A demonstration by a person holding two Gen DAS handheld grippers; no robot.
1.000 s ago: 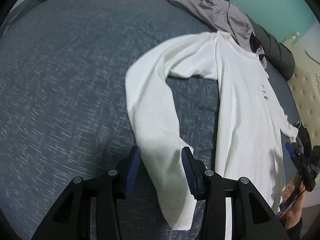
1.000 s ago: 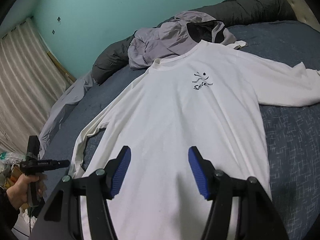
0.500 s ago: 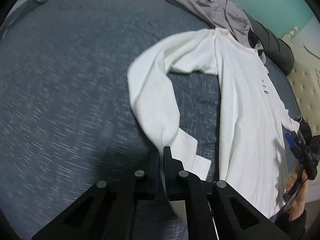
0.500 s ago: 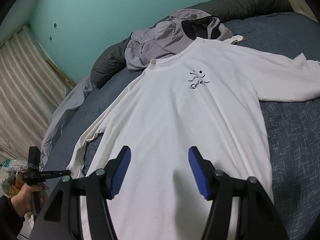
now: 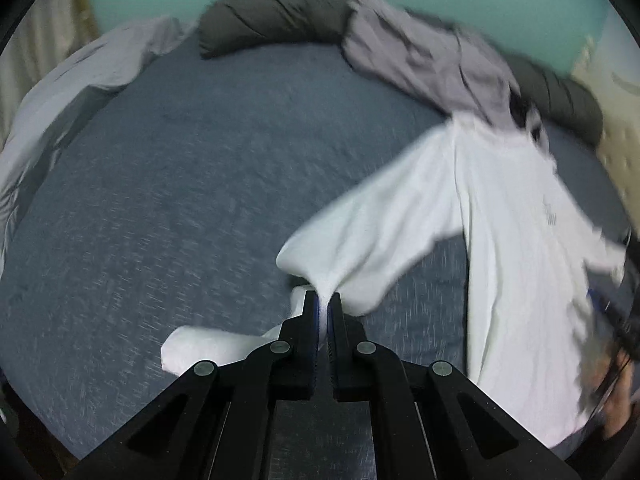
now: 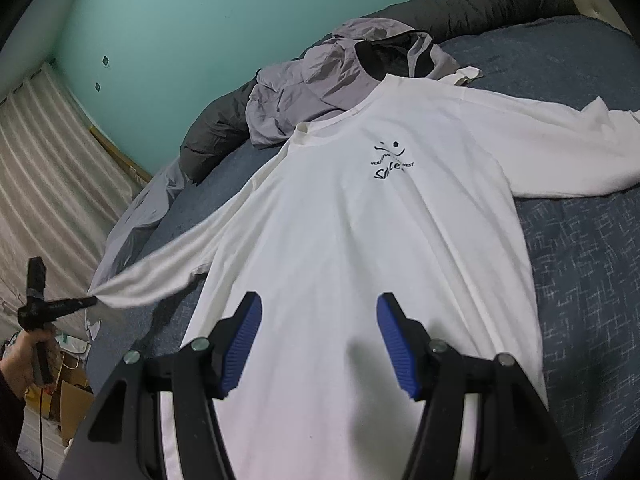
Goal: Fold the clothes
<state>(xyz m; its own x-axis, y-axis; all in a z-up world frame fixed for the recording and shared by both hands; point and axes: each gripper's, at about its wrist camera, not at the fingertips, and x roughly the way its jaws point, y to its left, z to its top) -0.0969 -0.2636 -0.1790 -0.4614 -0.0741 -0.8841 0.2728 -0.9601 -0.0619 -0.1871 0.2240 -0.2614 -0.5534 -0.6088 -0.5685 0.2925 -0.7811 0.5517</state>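
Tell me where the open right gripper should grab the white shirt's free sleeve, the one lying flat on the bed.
Probably near the cuff end of the free sleeve, coming from above and pinching across its width. It lies flat and outstretched on the bed, clear of the shirt body, so the right gripper could carry it inward.

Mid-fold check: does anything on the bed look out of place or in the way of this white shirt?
Yes. A crumpled grey jacket lies heaped at the white shirt collar, touching it, and may snag a fold. The left gripper is shut on the sleeve, which is lifted and bunched. The right gripper hangs open over the hem.
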